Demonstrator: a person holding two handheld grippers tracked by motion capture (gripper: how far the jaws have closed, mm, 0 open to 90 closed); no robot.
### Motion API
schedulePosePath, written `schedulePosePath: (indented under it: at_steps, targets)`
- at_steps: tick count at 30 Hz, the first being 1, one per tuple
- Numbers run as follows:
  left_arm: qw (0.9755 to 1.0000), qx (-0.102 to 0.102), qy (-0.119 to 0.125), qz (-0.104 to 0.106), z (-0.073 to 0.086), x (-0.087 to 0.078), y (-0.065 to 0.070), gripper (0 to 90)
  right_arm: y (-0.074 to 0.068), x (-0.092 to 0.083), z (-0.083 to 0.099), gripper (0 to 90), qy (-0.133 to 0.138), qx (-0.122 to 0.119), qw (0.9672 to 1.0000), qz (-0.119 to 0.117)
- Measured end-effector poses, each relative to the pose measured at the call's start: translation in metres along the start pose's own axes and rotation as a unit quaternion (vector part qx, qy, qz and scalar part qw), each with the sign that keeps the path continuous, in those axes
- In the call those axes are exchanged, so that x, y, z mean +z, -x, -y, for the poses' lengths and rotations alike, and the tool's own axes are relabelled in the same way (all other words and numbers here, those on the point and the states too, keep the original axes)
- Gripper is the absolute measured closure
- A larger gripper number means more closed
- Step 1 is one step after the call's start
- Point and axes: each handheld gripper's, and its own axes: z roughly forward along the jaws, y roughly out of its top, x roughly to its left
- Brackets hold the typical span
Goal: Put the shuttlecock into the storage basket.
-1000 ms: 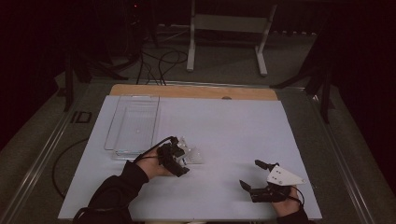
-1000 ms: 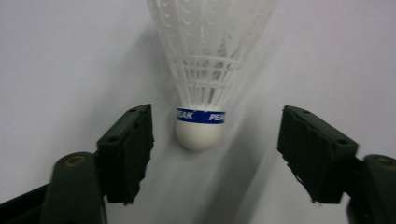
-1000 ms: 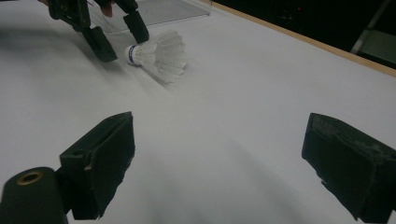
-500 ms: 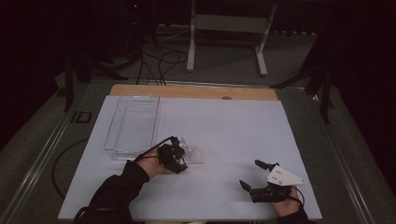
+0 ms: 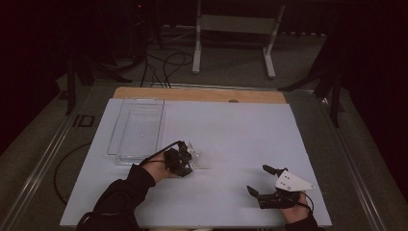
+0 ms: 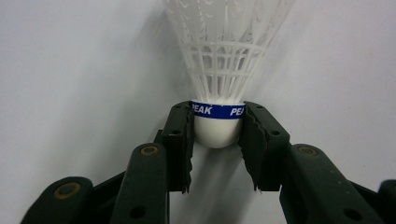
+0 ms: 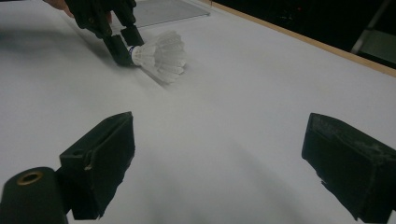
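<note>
The left tool [image 6: 217, 133] is clamping the shuttlecock [image 6: 219, 70] by its cork as it lies on the white surface [image 5: 240, 134]; the jaws have just been closing. Lifting straight should spare the skirt. The right tool [image 5: 263, 180] is waiting open.

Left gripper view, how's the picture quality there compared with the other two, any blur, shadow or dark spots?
Left gripper view: evenly lit; the shuttlecock cork and blue band are sharp between the left tongs, its skirt softens toward the top edge. Right gripper view: its own right tongs blur up close. High view: bright white table sheet, dark surroundings.
</note>
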Motion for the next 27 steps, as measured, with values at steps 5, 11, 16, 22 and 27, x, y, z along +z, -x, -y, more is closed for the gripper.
schedulePosePath:
  at_steps: [5,11,16,22,27]
  targets:
    - [1.0000,-0.004,-0.004,0.001,-0.001,0.000,-0.001,65.6,0.000,0.000,0.000,9.4,0.000,0.000,1.0000,0.000]
    - [0.9999,0.000,-0.008,0.008,-0.002,0.000,-0.003,65.9,0.000,0.000,0.000,9.4,0.000,0.000,1.0000,0.000]
    - [0.9999,0.001,-0.006,0.015,-0.002,-0.002,-0.003,66.0,0.000,0.000,0.000,9.4,0.000,0.001,1.0000,0.001]
    - [0.9999,0.003,0.000,0.013,-0.004,-0.009,-0.003,66.0,0.000,0.000,0.000,9.4,0.000,0.000,1.0000,0.000]
    - [0.9998,0.003,0.006,0.021,-0.005,-0.017,-0.003,66.1,0.000,0.000,0.000,9.4,0.001,0.002,1.0000,0.000]
